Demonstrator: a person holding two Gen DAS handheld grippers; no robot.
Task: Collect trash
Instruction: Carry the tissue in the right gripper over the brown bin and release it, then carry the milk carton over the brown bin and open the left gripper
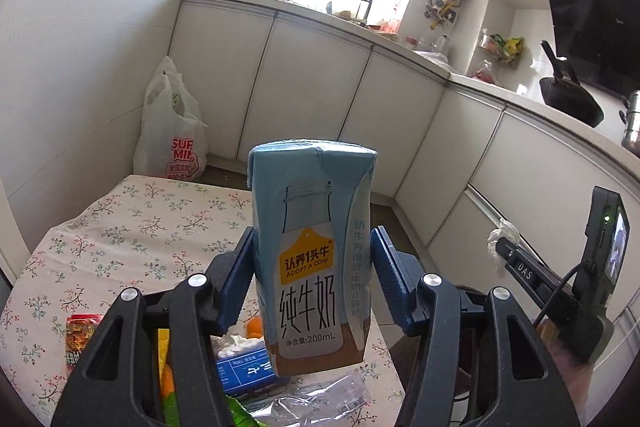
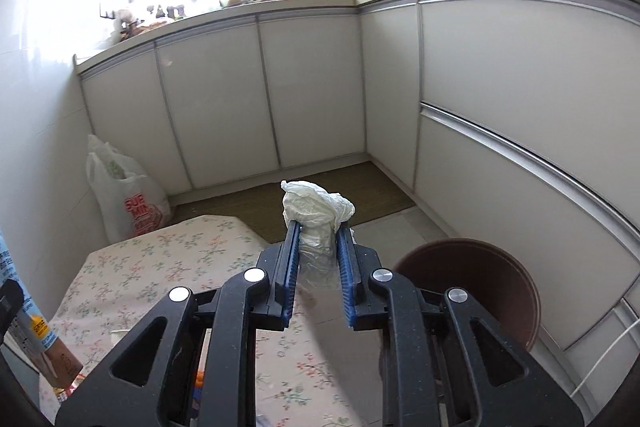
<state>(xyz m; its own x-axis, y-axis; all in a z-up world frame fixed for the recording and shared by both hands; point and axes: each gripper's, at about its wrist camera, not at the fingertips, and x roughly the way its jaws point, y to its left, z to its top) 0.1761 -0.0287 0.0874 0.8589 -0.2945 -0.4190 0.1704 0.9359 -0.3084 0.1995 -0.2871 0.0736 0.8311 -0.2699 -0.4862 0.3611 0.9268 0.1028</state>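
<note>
Two hand-held grippers, both loaded. Left gripper [image 1: 312,267] w/ blue ribbed pads clamped a pale-blue 200 mL milk carton [image 1: 312,251] w/ brown base; carton upright, held by its two sides, raised above the table w/ floral-print cloth [image 1: 132,227]. Under it on the cloth: crumpled clear plastic wrapper [image 1: 316,399], blue printed box [image 1: 244,367] w/ white tissue on top, small orange fruit [image 1: 254,327], red-yellow snack packet [image 1: 82,339], green packet edge [image 1: 240,409] at bottom of view.

Right gripper [image 2: 317,251] pinched a crumpled white tissue wad [image 2: 316,205]; wad bulged out past the pad tips, a clear plastic bit [image 2: 318,259] trailing back between the pads. Pads close together, pressing the wad. Seen from left wrist cam, same wad [image 1: 500,241] sat at the right gripper's tip, off to the right of the carton, apart from it.

Round brown plastic stool or bin [image 2: 480,291] stood just right of the right gripper, beside the table; couldn't tell which. White plastic shopping bag w/ red print [image 2: 124,195] on floor in corner by white cabinets [image 2: 312,87]. Black wok [image 1: 572,99] on counter, far right.
</note>
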